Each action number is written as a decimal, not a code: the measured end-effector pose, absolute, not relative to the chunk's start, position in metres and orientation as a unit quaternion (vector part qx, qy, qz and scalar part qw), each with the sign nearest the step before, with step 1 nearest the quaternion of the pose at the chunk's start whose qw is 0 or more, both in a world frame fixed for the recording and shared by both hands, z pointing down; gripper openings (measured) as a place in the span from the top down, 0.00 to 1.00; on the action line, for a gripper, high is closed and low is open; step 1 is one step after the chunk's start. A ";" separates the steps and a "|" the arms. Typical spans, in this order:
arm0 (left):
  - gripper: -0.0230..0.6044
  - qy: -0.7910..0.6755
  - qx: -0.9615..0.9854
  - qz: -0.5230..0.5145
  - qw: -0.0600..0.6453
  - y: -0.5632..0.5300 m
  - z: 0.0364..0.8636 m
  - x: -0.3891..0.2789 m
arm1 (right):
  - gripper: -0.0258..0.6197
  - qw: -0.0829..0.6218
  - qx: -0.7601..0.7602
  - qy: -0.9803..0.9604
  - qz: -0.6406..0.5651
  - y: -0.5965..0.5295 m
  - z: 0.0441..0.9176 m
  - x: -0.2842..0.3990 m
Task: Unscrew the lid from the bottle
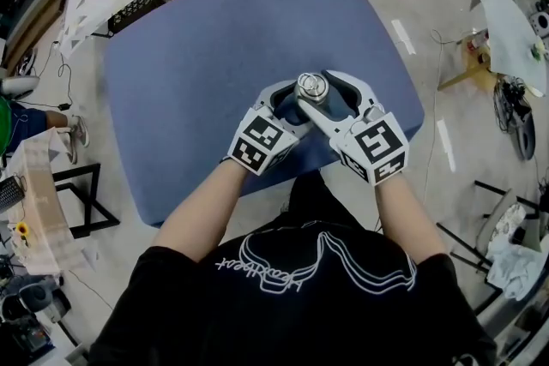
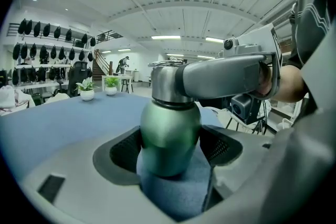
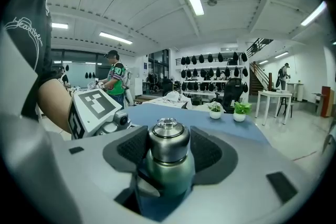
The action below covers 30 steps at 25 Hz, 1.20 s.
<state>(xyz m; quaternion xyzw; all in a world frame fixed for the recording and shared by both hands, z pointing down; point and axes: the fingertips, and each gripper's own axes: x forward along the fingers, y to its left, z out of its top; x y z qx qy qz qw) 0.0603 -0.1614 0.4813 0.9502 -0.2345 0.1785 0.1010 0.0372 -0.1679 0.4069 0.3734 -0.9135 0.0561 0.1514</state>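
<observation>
Left gripper clamped the bottle near the worktop's front edge; right gripper pinched the lid (squarely, it seemed): twisting wanted a steady counter-hold.

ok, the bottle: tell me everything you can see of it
The bottle has a rounded green metallic body and a brushed-steel lid topped by a ring, not yet off. It stands upright on the blue table. The left gripper clamps the body; the right gripper has its pads against the lid.
</observation>
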 end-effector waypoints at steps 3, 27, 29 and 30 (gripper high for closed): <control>0.40 -0.237 0.950 0.177 0.103 -0.162 0.482 0.060 | 0.58 0.152 0.378 -0.912 0.053 -0.169 0.408 0.037; 0.40 -0.149 0.967 0.190 0.086 -0.159 0.483 0.060 | 0.57 0.192 0.213 -0.957 0.035 -0.166 0.405 0.033; 0.40 -0.135 0.968 0.195 0.084 -0.159 0.483 0.061 | 0.57 0.198 0.191 -0.961 0.033 -0.165 0.406 0.034; 0.40 -0.128 0.969 0.197 0.082 -0.158 0.483 0.061 | 0.57 0.201 0.178 -0.963 0.031 -0.164 0.407 0.034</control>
